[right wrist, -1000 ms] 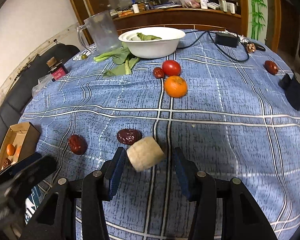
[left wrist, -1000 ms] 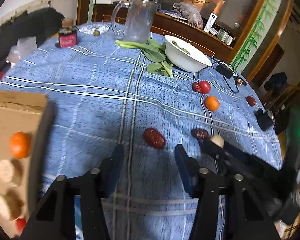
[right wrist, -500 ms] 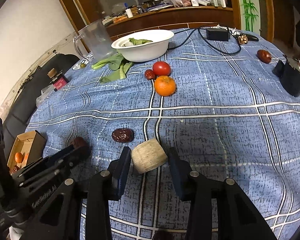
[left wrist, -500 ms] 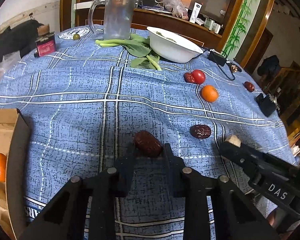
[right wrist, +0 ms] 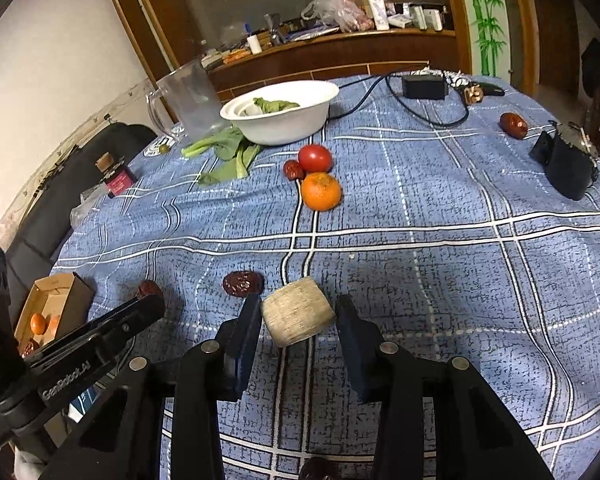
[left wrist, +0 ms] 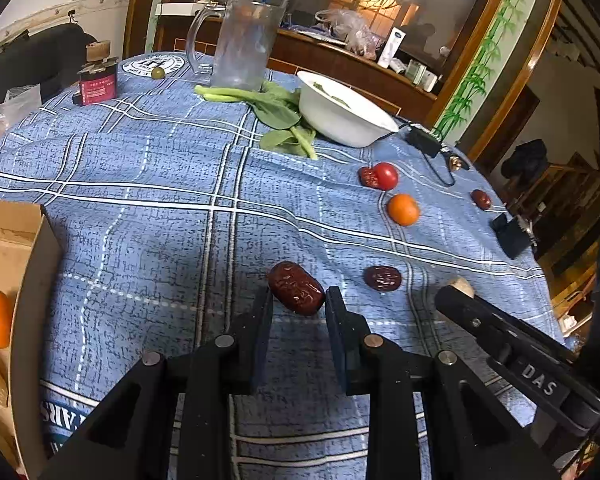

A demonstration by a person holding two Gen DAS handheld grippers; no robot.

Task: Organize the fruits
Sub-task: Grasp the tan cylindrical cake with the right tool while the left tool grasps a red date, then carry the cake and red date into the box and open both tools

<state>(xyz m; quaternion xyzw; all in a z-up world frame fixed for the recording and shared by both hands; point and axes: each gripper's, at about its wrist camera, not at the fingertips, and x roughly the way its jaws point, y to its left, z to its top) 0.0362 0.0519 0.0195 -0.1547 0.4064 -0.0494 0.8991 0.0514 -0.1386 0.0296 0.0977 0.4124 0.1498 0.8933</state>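
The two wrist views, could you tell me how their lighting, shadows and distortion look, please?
Left wrist view: fisheye bends the tablecloth lines; a dark shadow surrounds the red date; warm lamp glow behind. Right wrist view: black vignette corners, shadow around the pale cylinder, the orange evenly lit and sharp.

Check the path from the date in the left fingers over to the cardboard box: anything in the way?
Nothing visible does. The left gripper is shut on the date, and only bare tablecloth lies between it and the cardboard box, whose near wall it must clear.
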